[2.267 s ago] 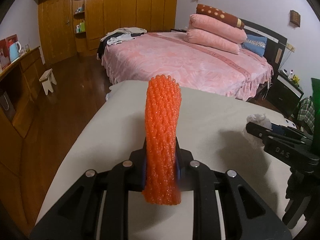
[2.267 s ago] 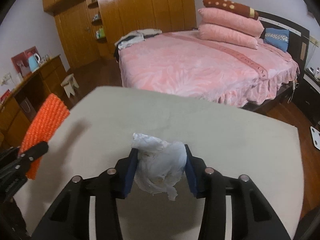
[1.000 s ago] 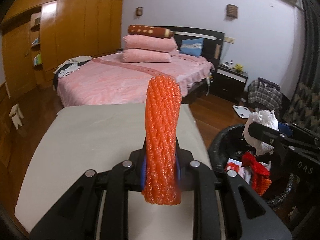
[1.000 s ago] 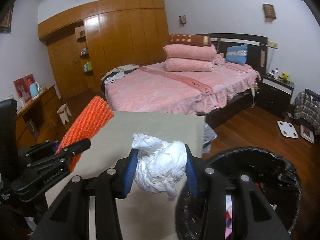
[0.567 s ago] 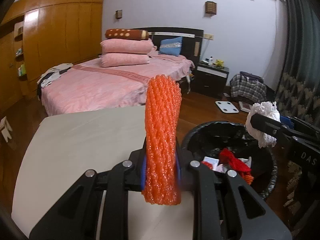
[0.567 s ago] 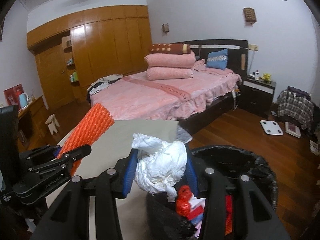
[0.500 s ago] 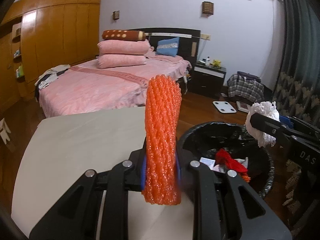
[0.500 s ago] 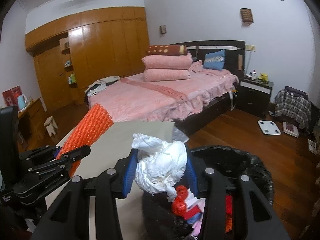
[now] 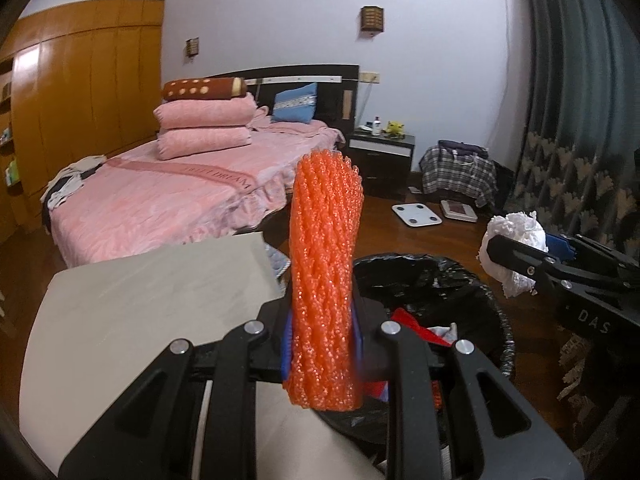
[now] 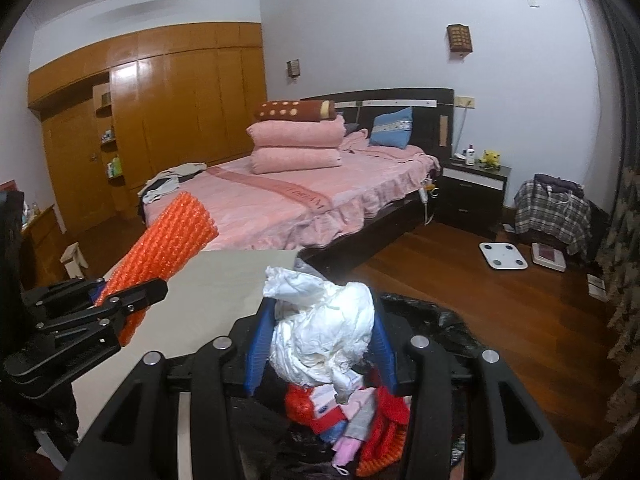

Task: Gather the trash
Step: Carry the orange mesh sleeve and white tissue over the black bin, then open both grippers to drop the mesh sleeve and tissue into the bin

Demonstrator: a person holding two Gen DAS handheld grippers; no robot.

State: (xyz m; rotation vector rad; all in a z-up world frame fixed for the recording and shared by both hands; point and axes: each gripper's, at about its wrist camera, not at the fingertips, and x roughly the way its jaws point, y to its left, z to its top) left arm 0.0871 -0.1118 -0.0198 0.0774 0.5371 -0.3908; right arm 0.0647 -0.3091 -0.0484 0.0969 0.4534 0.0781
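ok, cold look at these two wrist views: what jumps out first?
The bright orange foam net standing upright, clamped in the left gripper, at the table's edge. Next, the crumpled white tissue wad pinched in the right gripper, above the black-lined trash bin already holding red and pink scraps. Behind it all, the big pink bed fills the room.

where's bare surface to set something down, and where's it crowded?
Free: the grey tabletop between the left gripper and the far edge near the bed. Crowded: the black trash bin under the right gripper, full of wrappers.
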